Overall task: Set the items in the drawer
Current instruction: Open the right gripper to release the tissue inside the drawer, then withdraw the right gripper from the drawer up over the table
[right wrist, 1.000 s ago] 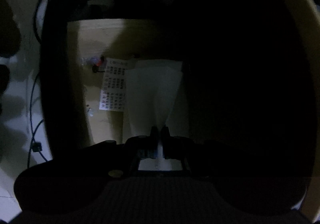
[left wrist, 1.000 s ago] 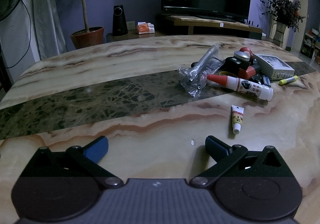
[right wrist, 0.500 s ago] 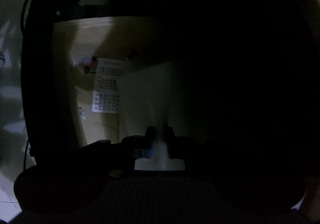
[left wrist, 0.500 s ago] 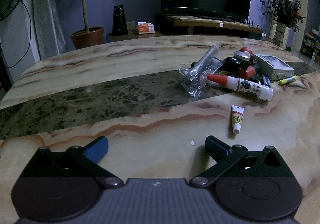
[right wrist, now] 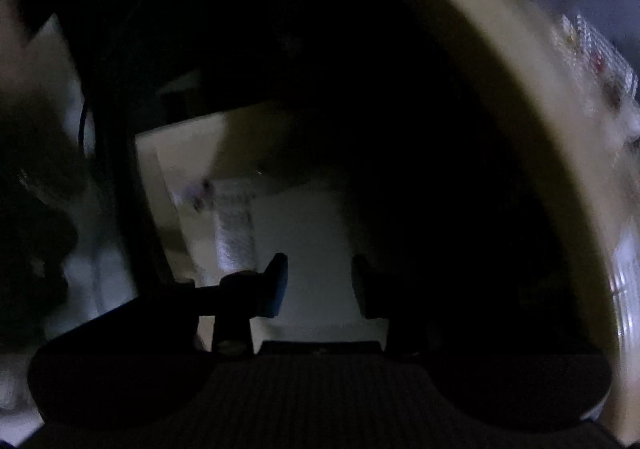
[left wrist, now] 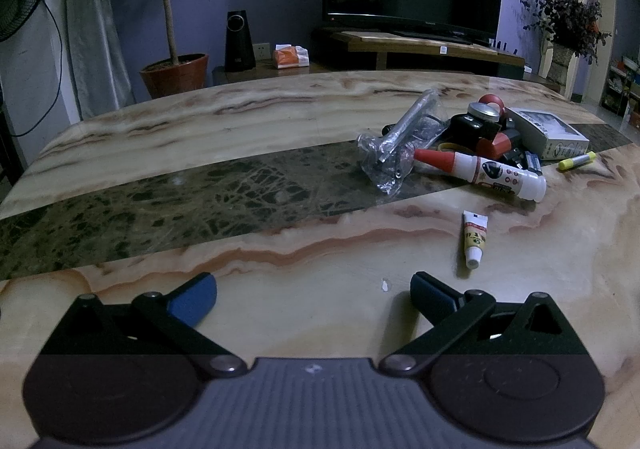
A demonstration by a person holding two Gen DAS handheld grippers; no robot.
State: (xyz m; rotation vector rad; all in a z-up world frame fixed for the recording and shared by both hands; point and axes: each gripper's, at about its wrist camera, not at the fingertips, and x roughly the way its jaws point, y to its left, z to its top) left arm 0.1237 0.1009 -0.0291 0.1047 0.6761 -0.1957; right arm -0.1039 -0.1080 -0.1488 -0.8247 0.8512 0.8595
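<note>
Right gripper (right wrist: 318, 281): my jaws have just been opening; they now stand apart with nothing pinched between them, only a pale flat thing visible beyond the gap.
Pale item (right wrist: 304, 249): it lies in the drawer, straight ahead at 12 o'clock of my right fingertips; I judge it to be what I just let go, though the dark and blur keep me from saying what it is.
Drawer (right wrist: 180, 153): open below the table edge, light wooden floor showing, with a printed sheet (right wrist: 234, 225) at about 11 o'clock of my right fingertips and small bright bits beside it, too blurred to name.
Left gripper (left wrist: 314, 295): my jaws are spread wide and empty, hovering over bare marble table (left wrist: 280, 97).
Small tube (left wrist: 475, 237): lies alone on the table at about 1 o'clock of my left fingertips, the nearest thing to pick.
Glue bottle (left wrist: 486, 171): red-capped, on its side, farther out at 1 o'clock, touching the pile.
Pile: a clear plastic bag (left wrist: 394, 147) with a metal part, a box (left wrist: 548, 133), a yellow marker (left wrist: 578, 161) and dark and red odds behind the bottle.
Done: I judge at least one item is in the drawer.
Left: most of the job; the tube, bottle, bag, box, marker and the rest all sit on the table.
</note>
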